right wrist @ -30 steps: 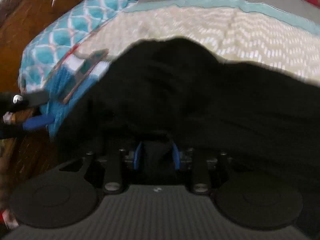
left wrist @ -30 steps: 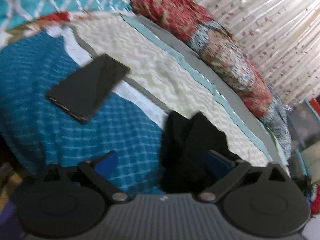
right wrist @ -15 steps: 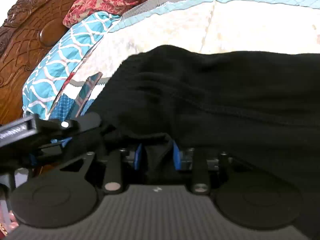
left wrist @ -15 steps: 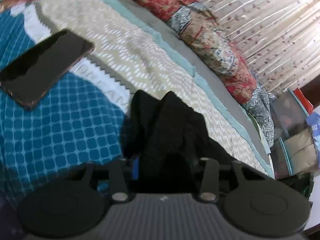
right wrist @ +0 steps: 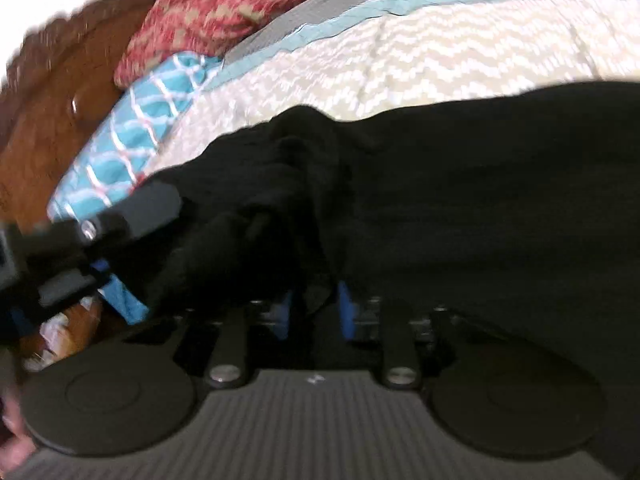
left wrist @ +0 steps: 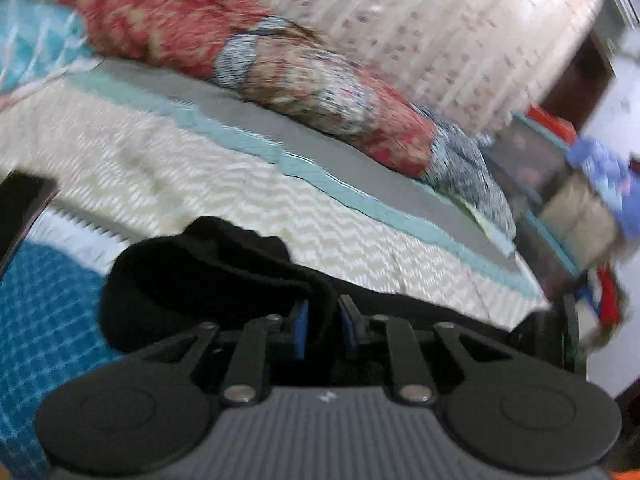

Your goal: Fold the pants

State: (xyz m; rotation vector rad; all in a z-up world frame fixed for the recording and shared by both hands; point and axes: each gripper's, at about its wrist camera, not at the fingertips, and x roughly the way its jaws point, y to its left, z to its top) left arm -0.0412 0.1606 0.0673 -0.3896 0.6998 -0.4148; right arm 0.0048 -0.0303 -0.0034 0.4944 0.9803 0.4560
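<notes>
With both ends pinched, the fold will go best if the two grippers travel level and together, so the cloth lands flat on the cream chevron bedspread (left wrist: 248, 184). The left gripper (left wrist: 322, 330) is clamped on a bunched edge of the black pants (left wrist: 208, 276) at lower centre; the right gripper (right wrist: 314, 312) likewise grips the pants, which spread rightward across the frame.

phone (left wrist: 18, 208) cut off at left edge, pants (right wrist: 480, 200) running past right edge, motion-blurred bedding (left wrist: 248, 184)
</notes>
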